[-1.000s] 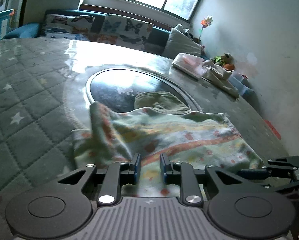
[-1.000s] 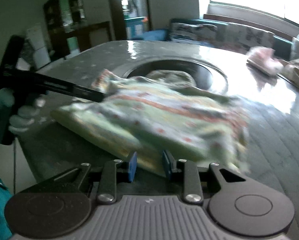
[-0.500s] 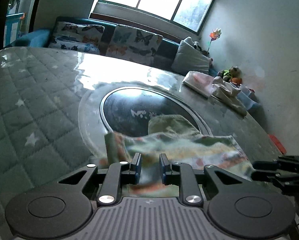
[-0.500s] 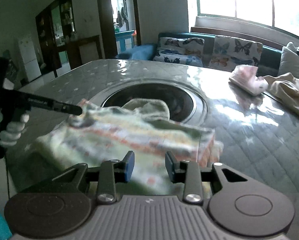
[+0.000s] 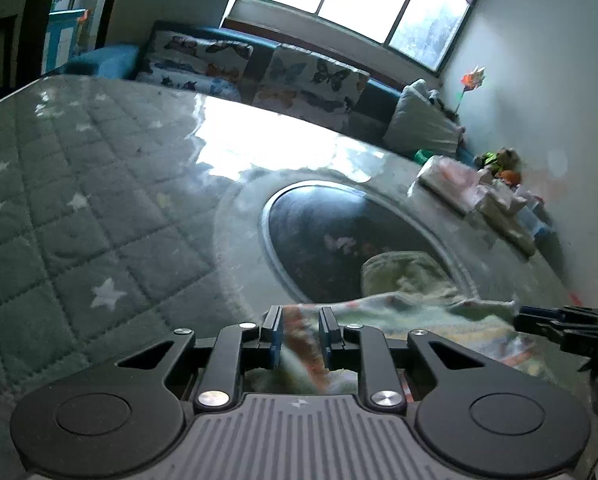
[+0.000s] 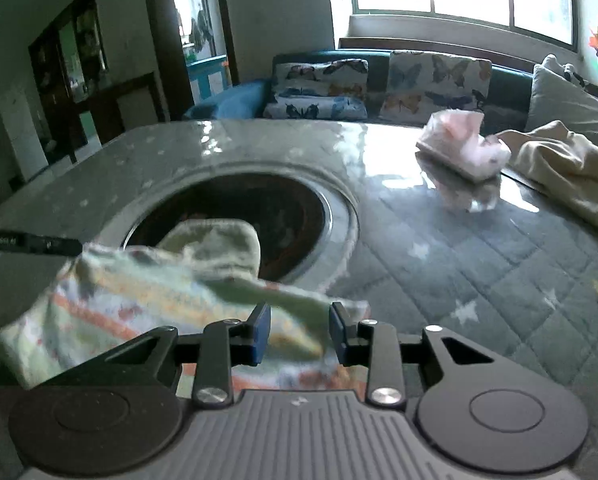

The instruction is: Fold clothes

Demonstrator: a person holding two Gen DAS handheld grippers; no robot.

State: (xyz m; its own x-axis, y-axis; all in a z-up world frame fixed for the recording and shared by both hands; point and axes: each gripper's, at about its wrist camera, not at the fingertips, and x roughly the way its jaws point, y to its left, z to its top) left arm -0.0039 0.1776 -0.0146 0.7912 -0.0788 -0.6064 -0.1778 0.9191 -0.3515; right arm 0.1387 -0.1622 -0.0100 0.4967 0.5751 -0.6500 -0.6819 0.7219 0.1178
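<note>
Left tool [image 5: 299, 334]: its two blue-padded fingers pinch a bunched corner of the patterned cloth [image 5: 419, 320].
Patterned cloth: pale green with orange stripes and red spots, stretched between both tools at the near edge of the table [image 5: 79, 220]; blurred in both views.
Green piece [image 6: 219, 244]: a plain pale-green part lies just behind the cloth, over the near rim of the dark round inset [image 6: 251, 208] in the table; whether it belongs to the same garment cannot be told.
Right tool [image 6: 299, 332]: fingers a little apart with the cloth's folded edge between them; in the left view its tip [image 5: 547, 320] meets the cloth's far corner.
Pink pile [image 6: 463, 148]: folded, far right of the table.
Cream garment [image 6: 563, 164]: crumpled just beside the pink pile.
Sofa [image 6: 379, 80]: behind the table, with butterfly cushions.
</note>
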